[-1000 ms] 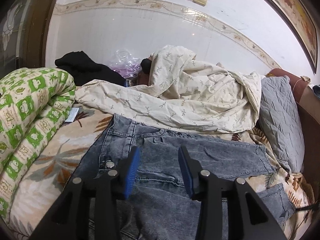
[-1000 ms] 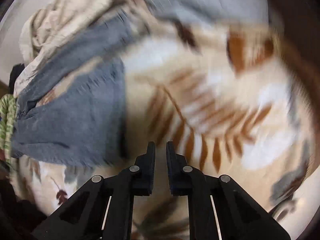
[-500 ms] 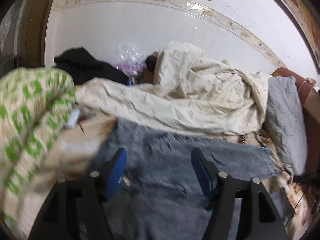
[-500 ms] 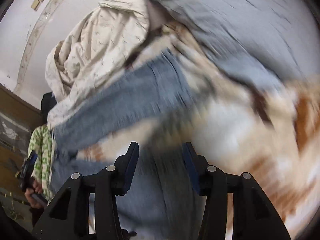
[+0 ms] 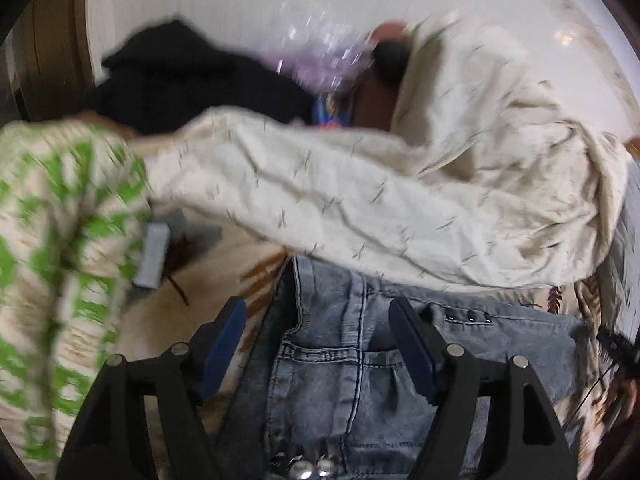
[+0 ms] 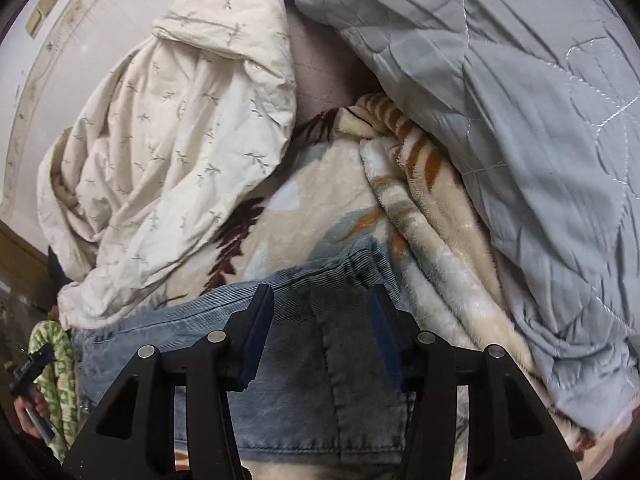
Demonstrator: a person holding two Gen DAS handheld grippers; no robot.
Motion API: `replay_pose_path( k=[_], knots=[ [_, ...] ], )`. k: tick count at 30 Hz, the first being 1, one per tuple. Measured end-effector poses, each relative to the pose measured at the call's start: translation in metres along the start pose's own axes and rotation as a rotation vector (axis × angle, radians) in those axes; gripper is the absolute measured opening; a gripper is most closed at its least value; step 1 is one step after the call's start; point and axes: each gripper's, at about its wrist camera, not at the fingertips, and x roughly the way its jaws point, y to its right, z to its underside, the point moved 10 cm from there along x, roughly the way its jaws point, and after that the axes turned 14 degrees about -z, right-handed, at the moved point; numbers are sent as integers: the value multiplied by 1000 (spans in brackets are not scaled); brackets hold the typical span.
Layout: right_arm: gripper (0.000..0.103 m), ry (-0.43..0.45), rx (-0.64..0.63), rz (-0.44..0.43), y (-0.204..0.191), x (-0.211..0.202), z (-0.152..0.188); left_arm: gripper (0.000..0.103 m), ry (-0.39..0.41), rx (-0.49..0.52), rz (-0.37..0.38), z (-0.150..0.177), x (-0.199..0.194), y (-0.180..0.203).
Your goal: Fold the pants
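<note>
1. Jeans [image 5: 340, 380] lie flat on the bed's leaf-print fleece blanket [image 5: 192, 312], waistband end under the left claw [image 5: 318, 344], pocket seams and rivets facing up.
2. Left claw: fingers wide apart, nothing between the blue pads [image 5: 224, 344], empty. It has just been opening a bit more. It sits over the waistband and pocket; can't tell if the tips touch the denim.
3. Right claw [image 6: 320, 332]: fingers partly apart, w/ nothing gripped, over the hem end of the jeans [image 6: 296, 392]. It opened from shut within the last sec.
4. Hem end is doubled: a ribbed, lighter layer peeks out beside a darker panel.
5. Cream quilt [image 5: 380, 208] w/ small sprig print is bunched just behind the jeans, its edge lapping over the top of the waistband.
6. Grey quilted cover [image 6: 500, 100] is heaped to the right of the hem, beside the fleece blanket [image 6: 340, 184].
7. Green-and-white blanket [image 5: 60, 240] at left, blurred; black garment [image 5: 192, 80] and a clear plastic bag [image 5: 320, 52] by the wall.
</note>
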Motion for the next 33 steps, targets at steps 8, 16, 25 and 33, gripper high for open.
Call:
replay_pose_path(
  k=[8,16,25,33],
  knots=[
    [48,19,-6,20,11,9,-10,44,-132,-46,76,4,53,23],
    [48,7,-55,23,8,16,-19,28,-168,-96,78,8,71,16],
    [49,-3,-48,12,17,29,-25,17,-163,-87,57,7,87,29],
    [18,-97,-62,112,33,54,-18,3,-121,-102,69,4,87,26]
  ],
)
